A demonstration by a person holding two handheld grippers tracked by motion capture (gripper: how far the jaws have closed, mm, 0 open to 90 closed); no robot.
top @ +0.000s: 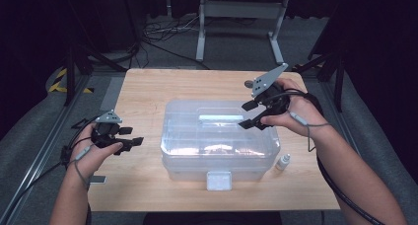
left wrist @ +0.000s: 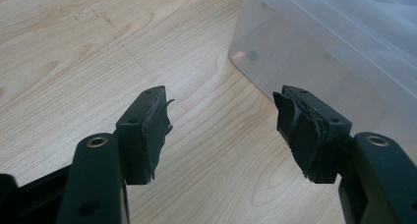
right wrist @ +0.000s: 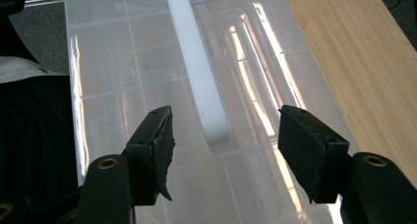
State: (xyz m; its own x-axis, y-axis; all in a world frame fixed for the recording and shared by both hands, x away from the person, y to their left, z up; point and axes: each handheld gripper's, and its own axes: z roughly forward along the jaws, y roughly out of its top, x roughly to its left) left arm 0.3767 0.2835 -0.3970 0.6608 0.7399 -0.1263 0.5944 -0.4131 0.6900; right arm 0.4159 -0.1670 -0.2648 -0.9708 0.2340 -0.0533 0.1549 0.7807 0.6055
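A clear plastic storage box (top: pixel 219 136) with its lid on stands in the middle of the wooden table (top: pixel 148 87). A white handle (top: pixel 217 117) lies flat along the lid, and a white latch (top: pixel 219 180) sits on the front wall. My left gripper (top: pixel 135 142) rests low to the left of the box, open and holding nothing; in the left gripper view (left wrist: pixel 221 121) the box corner (left wrist: pixel 334 52) is just beyond its right jaw. My right gripper (top: pixel 246 115) hovers over the lid's right end, open and empty. It points along the handle (right wrist: pixel 196 62) in the right gripper view (right wrist: pixel 226 130).
A small white dropper bottle (top: pixel 283 162) stands on the table right of the box's front corner. A small flat dark object (top: pixel 97 179) lies by my left forearm. Bare wood (left wrist: pixel 74 52) stretches left of the box. Metal frame legs (top: pixel 201 32) stand on the floor beyond the table.
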